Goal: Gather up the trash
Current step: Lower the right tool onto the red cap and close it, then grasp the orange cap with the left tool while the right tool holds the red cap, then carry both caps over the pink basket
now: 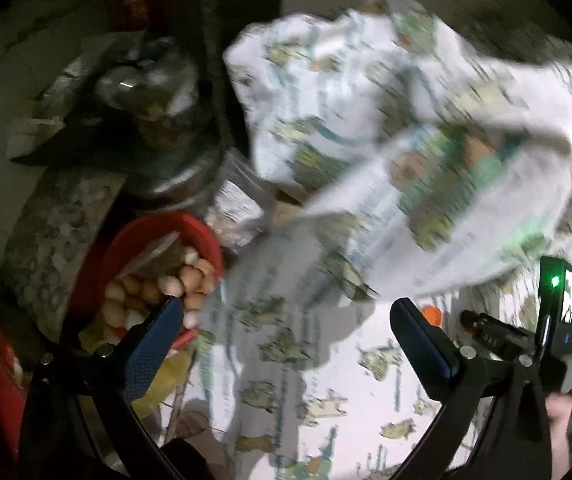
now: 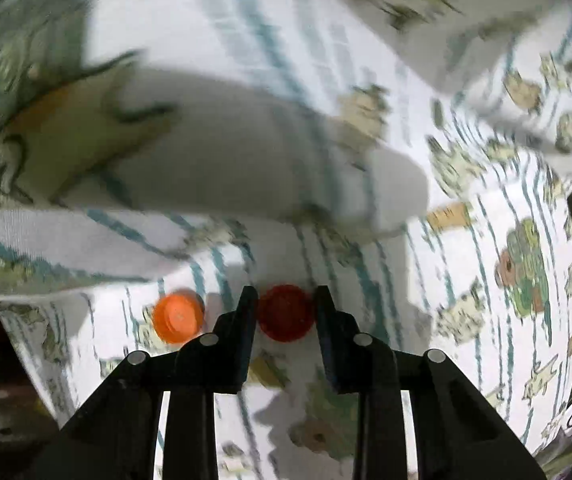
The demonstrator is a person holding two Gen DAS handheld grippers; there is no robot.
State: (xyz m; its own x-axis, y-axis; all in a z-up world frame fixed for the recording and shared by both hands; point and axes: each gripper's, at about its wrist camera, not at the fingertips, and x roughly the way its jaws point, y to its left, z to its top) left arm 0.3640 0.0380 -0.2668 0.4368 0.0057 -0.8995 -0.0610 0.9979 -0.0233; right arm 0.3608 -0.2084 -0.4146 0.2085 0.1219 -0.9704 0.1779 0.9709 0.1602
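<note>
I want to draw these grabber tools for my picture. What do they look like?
The left tool has black plastic arms with silver round bolts, and its fingers wear dark blue bumpy pads. The right tool is black too, with silver bolts and flat black fingers. A small black box with a green light sits on it.

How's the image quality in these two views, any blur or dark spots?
Left wrist view: the raised patterned cloth is motion-smeared, and the left side around the red bowl is dim. Right wrist view: brightly lit, cloth blurred up top, the red cap fairly sharp, fisheye bending the edges.

Printed woven cloth (image 2: pixel 466 280), glossy plastic caps (image 2: pixel 286 312)
</note>
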